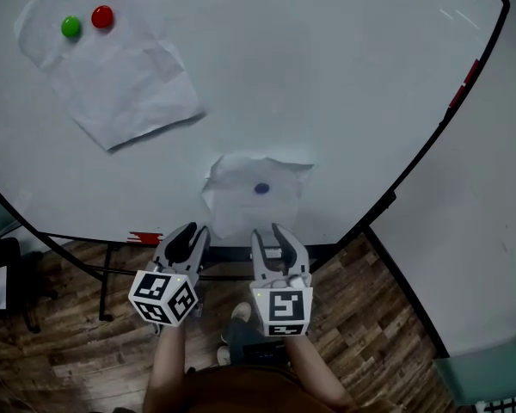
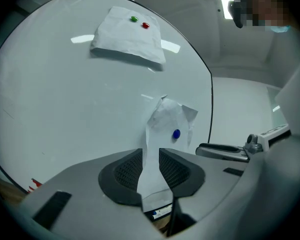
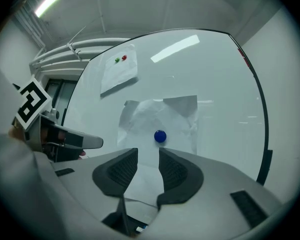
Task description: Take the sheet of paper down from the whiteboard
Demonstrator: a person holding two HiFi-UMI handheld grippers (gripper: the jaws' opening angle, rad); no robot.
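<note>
A crumpled white sheet of paper (image 1: 254,198) hangs low on the whiteboard (image 1: 327,76), pinned by a blue magnet (image 1: 261,188). Both grippers are level in front of its lower edge, a short way off the board. My left gripper (image 1: 193,235) is open and empty. My right gripper (image 1: 273,235) is open and empty too. In the left gripper view the sheet (image 2: 167,119) and the blue magnet (image 2: 176,133) show beyond the gap of the left gripper (image 2: 150,154). In the right gripper view the sheet (image 3: 160,115) and the magnet (image 3: 160,136) lie straight ahead of the right gripper (image 3: 148,154).
A second, larger sheet (image 1: 120,76) hangs at the upper left under a green magnet (image 1: 70,27) and a red magnet (image 1: 102,16). The board's black frame (image 1: 430,136) curves down the right side beside a white wall (image 1: 490,231). Wood floor (image 1: 370,351) lies below.
</note>
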